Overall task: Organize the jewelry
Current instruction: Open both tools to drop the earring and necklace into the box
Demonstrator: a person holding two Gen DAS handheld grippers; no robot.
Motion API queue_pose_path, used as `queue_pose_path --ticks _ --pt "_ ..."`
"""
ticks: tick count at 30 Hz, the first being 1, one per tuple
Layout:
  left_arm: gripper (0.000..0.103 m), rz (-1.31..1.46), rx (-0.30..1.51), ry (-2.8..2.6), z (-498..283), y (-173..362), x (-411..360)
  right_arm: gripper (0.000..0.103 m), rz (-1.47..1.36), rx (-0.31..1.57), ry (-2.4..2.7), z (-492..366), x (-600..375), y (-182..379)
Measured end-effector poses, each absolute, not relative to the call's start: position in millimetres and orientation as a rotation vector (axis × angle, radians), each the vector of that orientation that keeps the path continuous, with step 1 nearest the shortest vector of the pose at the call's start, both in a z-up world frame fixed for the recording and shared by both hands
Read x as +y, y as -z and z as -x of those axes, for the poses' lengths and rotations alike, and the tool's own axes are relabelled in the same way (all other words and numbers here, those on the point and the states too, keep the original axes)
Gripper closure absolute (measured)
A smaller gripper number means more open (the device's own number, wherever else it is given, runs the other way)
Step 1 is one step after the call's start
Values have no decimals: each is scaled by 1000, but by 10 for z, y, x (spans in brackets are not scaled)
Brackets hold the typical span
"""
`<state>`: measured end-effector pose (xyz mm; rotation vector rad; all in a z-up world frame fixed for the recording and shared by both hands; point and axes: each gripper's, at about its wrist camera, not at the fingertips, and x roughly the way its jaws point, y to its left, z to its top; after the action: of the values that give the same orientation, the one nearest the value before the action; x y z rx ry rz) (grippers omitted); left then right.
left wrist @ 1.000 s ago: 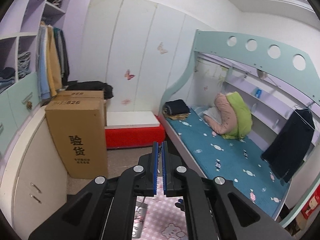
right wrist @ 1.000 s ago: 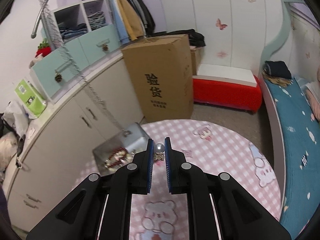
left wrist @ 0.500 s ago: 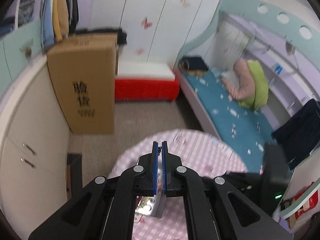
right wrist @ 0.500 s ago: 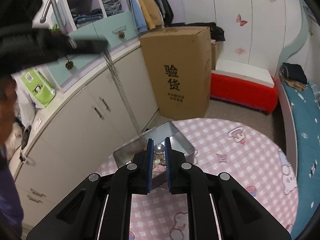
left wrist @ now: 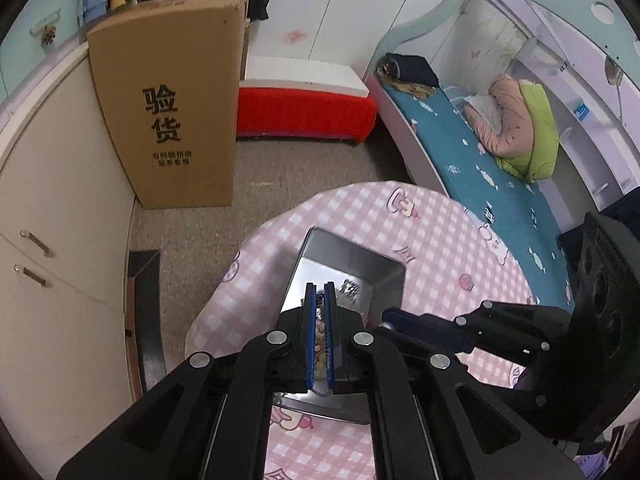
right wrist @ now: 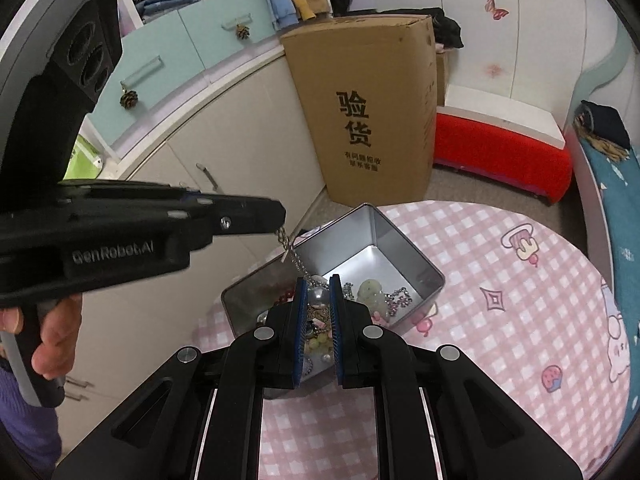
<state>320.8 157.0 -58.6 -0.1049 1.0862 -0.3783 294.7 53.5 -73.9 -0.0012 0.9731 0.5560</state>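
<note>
The left hand-held gripper is pinching a thin silver chain between its nearly closed blue-lined fingers, and the chain is hanging down into the open rectangular silver metal tin. The right hand-held gripper is clasping a round grey pearl bead between its fingers, directly over the tin's interior. Inside the tin, a pale green flower-shaped piece, a sparkly rhinestone piece and dark red beads are lying on the bottom. The tin is sitting on the round counter covered in pink checked cloth, near its edge. Beyond the tin, a tall brown cardboard box with black printed characters is standing on the floor.
</note>
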Motion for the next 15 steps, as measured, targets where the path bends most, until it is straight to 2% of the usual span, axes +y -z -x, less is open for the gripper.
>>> queue_pose_path --ticks 10,11,13,15 --pt "98 94 1146 372 -3222 827 1613 91 0 1018 -557 -3038 671 921" --pt "93 94 1153 370 -3224 848 1622 91 -2 1023 -558 -3055 676 940" --pt "62 92 1150 359 -3221 848 1622 91 -9 1031 -558 -3070 677 968" --pt "57 85 1133 351 -3215 837 1634 91 -12 1036 -560 -3087 667 986"
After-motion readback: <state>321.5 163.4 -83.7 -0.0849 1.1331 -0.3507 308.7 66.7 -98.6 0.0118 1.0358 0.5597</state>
